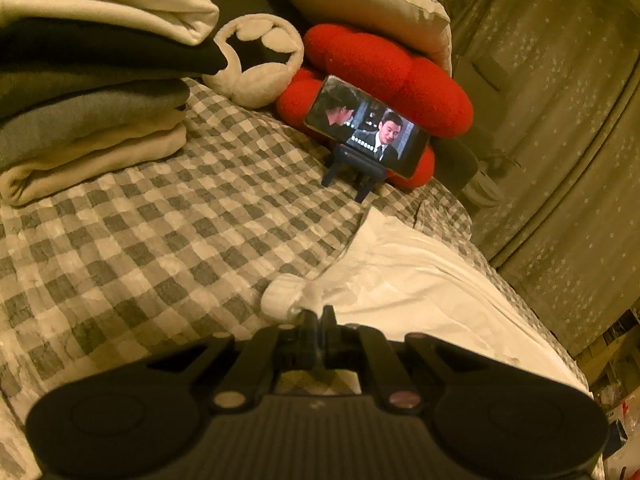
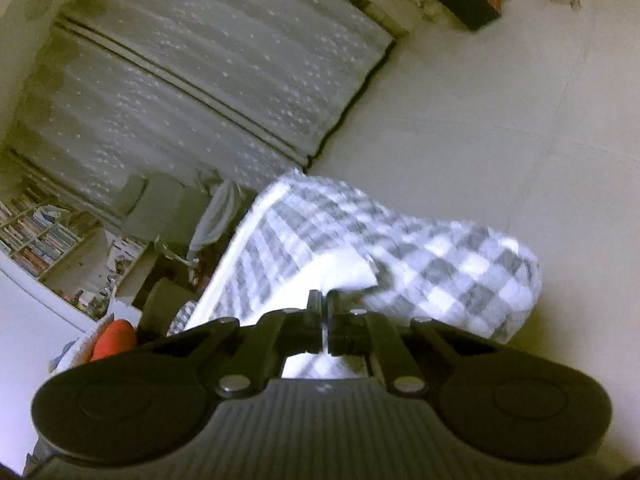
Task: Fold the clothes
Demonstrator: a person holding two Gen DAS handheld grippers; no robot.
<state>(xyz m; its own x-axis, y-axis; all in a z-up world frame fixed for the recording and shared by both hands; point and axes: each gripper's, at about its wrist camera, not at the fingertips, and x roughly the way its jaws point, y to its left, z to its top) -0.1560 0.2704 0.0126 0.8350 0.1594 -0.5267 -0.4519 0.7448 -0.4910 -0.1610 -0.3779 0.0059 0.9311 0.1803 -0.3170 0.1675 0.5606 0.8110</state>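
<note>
The left gripper [image 1: 318, 314] is seen closed, its two black fingers pinched together on a bunched corner of a white garment [image 1: 408, 276]. The garment is spread out on the bed beyond and to the right of the fingers, lying on a grey-and-white checked bedspread [image 1: 160, 232]. At the upper left of the left wrist view, a stack of folded clothes [image 1: 92, 92] is set on the same bedspread, with cream, black and grey layers one upon another. Behind the stack a cream and black plush toy [image 1: 260, 60] is placed beside a red cushion [image 1: 384, 76], and a pale pillow [image 1: 360, 4] is leaned above the cushion. A phone [image 1: 368, 126] with a lit screen is propped on a small dark stand [image 1: 356, 178] in front of the red cushion. A curtain dotted with stars [image 1: 560, 120] is hung at the right.

The right gripper [image 2: 324, 300] is likewise seen closed, with only a thin slit left between the fingers; a white strip shows in that slit, yet whether cloth is truly gripped cannot be told. Just ahead of its tips a white edge of fabric [image 2: 340, 270] lies against the checked bedspread [image 2: 440, 272], which is blurred. A pale floor [image 2: 480, 100] and a bookshelf [image 2: 36, 236] are seen beyond.
</note>
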